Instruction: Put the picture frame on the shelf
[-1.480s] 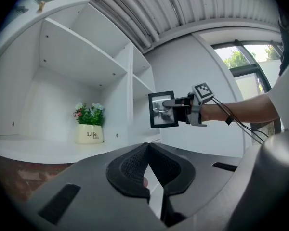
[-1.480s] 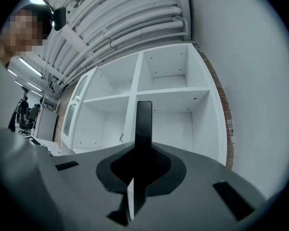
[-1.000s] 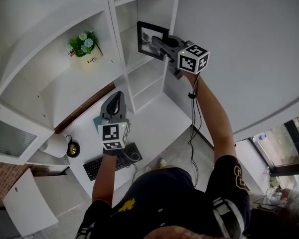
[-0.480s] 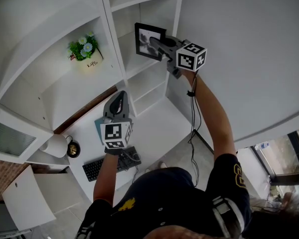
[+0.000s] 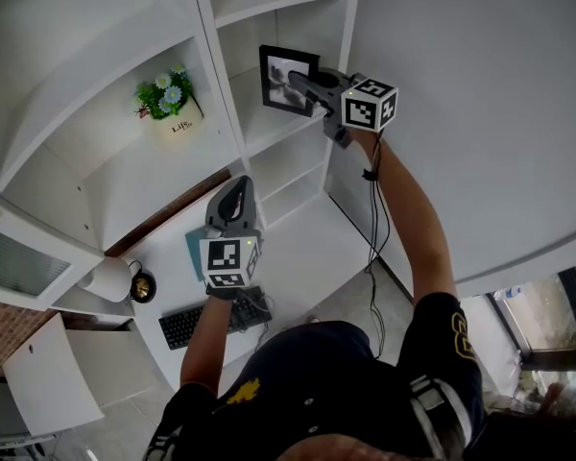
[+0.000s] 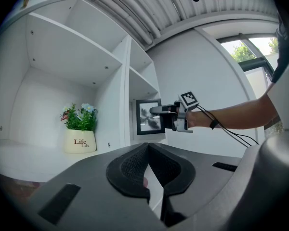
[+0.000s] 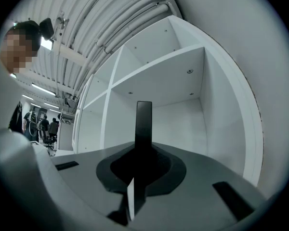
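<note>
Black picture frame (image 5: 276, 75) sits clamped edgewise in the right hand-held gripper (image 5: 305, 86).

— What is found ahead of the jaws of the right gripper (image 5: 305, 85)?
— A white shelf unit (image 7: 183, 109) is seen, divided by boards into open compartments. A plain white wall (image 7: 262, 57) is met just to the right of those jaws.
— And round the jaws of the left gripper (image 5: 232, 188)?
— A white desk (image 5: 298, 248) and grey floor (image 5: 360, 298) are seen beneath them. Daylight is let in by a window (image 6: 248, 49) up to their right.
</note>
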Available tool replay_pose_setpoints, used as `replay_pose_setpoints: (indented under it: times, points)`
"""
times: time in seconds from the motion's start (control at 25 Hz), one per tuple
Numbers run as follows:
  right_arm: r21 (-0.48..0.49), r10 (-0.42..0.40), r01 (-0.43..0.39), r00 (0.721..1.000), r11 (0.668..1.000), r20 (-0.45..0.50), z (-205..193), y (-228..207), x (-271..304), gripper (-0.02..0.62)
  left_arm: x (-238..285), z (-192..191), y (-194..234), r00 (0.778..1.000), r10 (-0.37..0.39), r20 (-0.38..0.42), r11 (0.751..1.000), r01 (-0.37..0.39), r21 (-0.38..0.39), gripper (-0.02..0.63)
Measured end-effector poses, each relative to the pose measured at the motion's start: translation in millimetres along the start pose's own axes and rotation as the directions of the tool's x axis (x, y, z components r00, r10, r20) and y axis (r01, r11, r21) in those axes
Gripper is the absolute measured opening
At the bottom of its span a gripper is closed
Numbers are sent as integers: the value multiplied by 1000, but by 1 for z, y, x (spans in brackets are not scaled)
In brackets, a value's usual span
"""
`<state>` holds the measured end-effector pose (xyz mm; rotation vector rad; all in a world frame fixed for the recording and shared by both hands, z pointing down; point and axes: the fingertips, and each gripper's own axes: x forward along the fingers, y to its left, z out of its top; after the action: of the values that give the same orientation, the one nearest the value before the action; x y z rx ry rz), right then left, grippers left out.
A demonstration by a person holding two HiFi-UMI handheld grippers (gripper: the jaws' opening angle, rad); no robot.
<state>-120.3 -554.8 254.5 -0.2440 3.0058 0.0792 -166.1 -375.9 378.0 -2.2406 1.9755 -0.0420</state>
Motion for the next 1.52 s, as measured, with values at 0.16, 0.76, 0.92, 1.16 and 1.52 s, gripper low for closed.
replay_pose_setpoints:
  times: [0.16,0.76,0.92,1.16,1.52]
  points:
    - [20,19,-19,1000,1000,-9,-7,-10,7,15,5,-2,-2,1000,-1,-11,1000,1,3,18]
    - [39,90,-88,995,995,-37,-24,-28,41,15,23,-1,3,1000,-1,-16,1000,2,12,18]
    - [40,93,-91,995,995,-44,-29,-31,46,15,26,-1,3,1000,-4,-17,1000,4,13,18]
    - [37,95,-93,993,995,-65,-36,-33,47,15,27,-1,3,1000,-1,-15,1000,1,9,18]
    - [36,108,-106,991,994,-79,-38,-28,49,15,24,0,3,1000,1,-14,1000,-1,5,18]
